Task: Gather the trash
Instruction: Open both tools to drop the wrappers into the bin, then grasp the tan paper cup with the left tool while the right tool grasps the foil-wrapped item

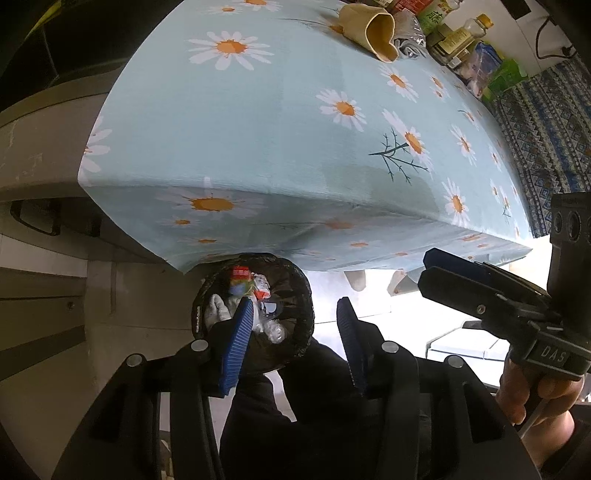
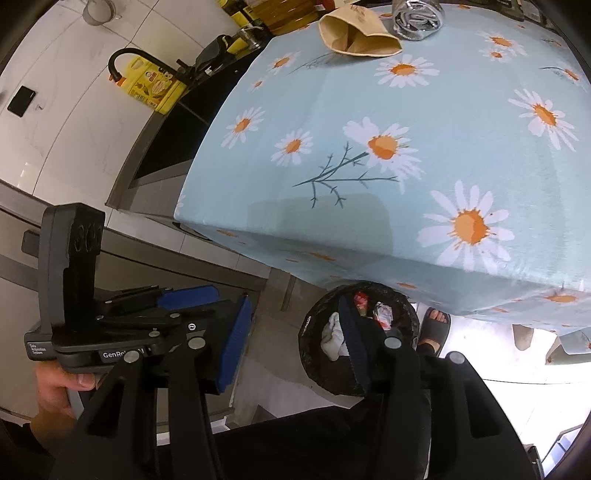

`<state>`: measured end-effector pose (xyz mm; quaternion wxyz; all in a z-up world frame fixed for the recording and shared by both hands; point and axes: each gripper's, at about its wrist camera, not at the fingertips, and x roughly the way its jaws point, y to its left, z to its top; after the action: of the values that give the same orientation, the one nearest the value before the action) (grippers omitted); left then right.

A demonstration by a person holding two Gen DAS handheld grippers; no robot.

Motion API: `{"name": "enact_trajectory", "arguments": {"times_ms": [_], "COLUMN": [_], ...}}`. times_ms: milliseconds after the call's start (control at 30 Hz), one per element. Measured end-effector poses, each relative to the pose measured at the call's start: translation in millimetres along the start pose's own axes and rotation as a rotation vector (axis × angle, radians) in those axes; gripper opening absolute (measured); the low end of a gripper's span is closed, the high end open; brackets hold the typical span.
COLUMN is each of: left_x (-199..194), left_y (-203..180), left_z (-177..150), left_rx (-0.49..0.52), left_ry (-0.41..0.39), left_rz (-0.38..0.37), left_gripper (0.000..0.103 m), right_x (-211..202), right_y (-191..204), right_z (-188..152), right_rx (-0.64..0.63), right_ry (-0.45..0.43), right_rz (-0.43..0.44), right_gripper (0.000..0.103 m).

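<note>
A black-lined trash bin (image 1: 295, 295) (image 2: 406, 299) stands on the floor under the table's near edge, holding wrappers, a white tissue and a clear bottle. My left gripper (image 1: 295, 332) is open and empty, above the bin. My right gripper (image 2: 295, 339) is open and empty, just left of the bin; it also shows in the left wrist view (image 1: 480, 284). A crushed tan paper cup (image 1: 373, 29) (image 2: 358, 35) and a crumpled silver wrapper (image 1: 410, 37) (image 2: 417, 16) lie at the table's far side.
The table has a light blue daisy cloth (image 1: 277, 129) (image 2: 406, 147). Bottles and packets (image 1: 465, 40) crowd its far edge. A yellow oil jug (image 2: 155, 86) stands on the counter at left. A sandalled foot (image 2: 436, 325) stands by the bin.
</note>
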<state>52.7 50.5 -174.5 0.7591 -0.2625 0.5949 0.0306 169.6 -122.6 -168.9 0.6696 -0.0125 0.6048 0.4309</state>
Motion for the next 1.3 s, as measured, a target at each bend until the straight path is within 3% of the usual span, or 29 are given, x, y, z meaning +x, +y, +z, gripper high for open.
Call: {"name": "enact_trajectory", "arguments": {"times_ms": [467, 667, 1000, 1100, 1300], "left_x": [-13.1, -28.8, -58.6, -66.1, -74.5], "left_y": [-8.6, -16.8, -35.1, -40.8, -53.1], "left_z": [-1.1, 4.2, 25.3, 36.5, 60.4], "left_rx": [0.019, 0.042, 0.092, 0.105, 0.132], "left_ry": [-0.029, -0.061, -0.137, -0.163, -0.192], "left_rz": [-0.003, -0.006, -0.006, -0.008, -0.018], "left_gripper": [0.045, 0.045, 0.045, 0.056, 0.056], "right_x": [-19.8, -35.1, -67.5, -74.8, -90.9], "right_y": [1.1, 3.1, 5.9, 3.7, -13.2], "right_z": [-2.5, -0.8, 14.7, 20.6, 38.3], "right_rx": [0.003, 0.006, -0.001, 0.003, 0.026], "right_ry": [-0.047, -0.088, -0.179, -0.194, -0.224], "right_rz": [-0.013, -0.02, -0.04, -0.05, -0.063], "right_gripper": [0.05, 0.056, 0.065, 0.065, 0.065]}}
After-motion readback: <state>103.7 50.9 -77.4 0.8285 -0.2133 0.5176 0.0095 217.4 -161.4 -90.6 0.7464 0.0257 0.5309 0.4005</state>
